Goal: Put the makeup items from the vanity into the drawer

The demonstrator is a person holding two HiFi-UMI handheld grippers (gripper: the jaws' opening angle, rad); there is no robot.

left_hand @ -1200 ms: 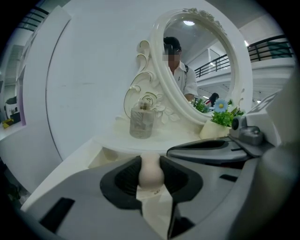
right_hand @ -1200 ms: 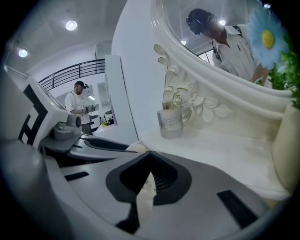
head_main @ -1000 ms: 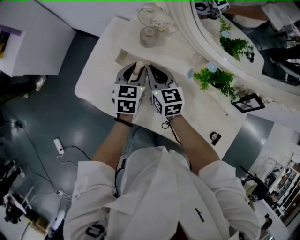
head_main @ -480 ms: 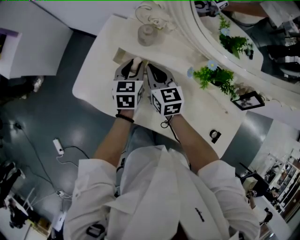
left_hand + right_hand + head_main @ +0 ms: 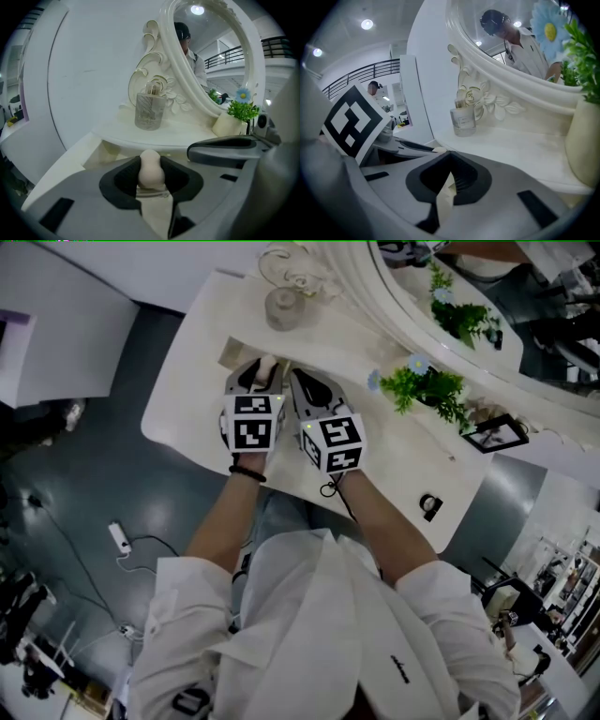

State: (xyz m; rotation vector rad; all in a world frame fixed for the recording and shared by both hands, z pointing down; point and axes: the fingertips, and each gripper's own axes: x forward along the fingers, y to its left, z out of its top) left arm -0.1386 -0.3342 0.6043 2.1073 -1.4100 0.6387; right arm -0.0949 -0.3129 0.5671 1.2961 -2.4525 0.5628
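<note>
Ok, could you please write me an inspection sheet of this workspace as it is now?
Surface: white vanity top.
Job's things: beige makeup sponge, between the left jaws; the drawer seems open under the top.
Clutter: glass jar, potted plant, photo frame, small black item near the right edge.
Grippers: left hand-held gripper shut on the makeup sponge; right hand-held gripper shut, nothing between its jaws.
Cables: white power strip with its cable, on the floor.
Surroundings: oval mirror behind the vanity; dark floor.
</note>
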